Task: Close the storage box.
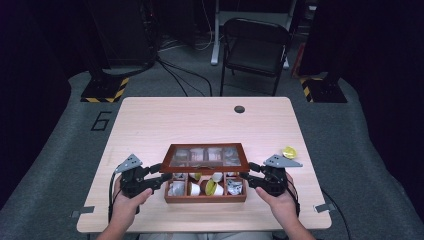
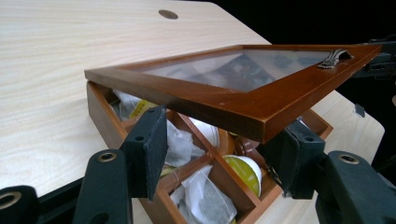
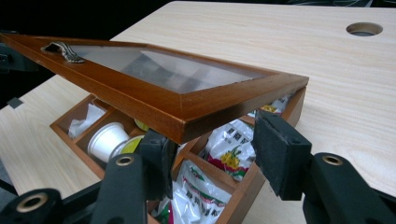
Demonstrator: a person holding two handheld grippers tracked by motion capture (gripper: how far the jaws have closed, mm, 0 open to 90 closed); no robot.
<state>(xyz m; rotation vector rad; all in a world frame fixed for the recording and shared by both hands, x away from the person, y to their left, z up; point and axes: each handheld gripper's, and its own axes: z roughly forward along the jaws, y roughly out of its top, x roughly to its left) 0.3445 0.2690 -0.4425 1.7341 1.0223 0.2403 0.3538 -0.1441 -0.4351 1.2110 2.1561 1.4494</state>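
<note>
Box (image 1: 205,192): brown wood, glass lid (image 1: 206,157) half-raised | left gripper (image 1: 159,176), right gripper (image 1: 246,176): jaws spread at lid corners | pale tabletop (image 1: 200,120), chair (image 1: 255,47) at 12 o'clock

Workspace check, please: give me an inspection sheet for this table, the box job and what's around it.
Surface: pale wooden table, round hole at the far edge.
Job's things: wooden box of tea bags and pods; glass lid half raised.
Clutter: yellow pod.
Grippers: left gripper and right gripper at the lid's side edges; contact unclear.
Cables: on the floor.
Surroundings: folding chair.
</note>
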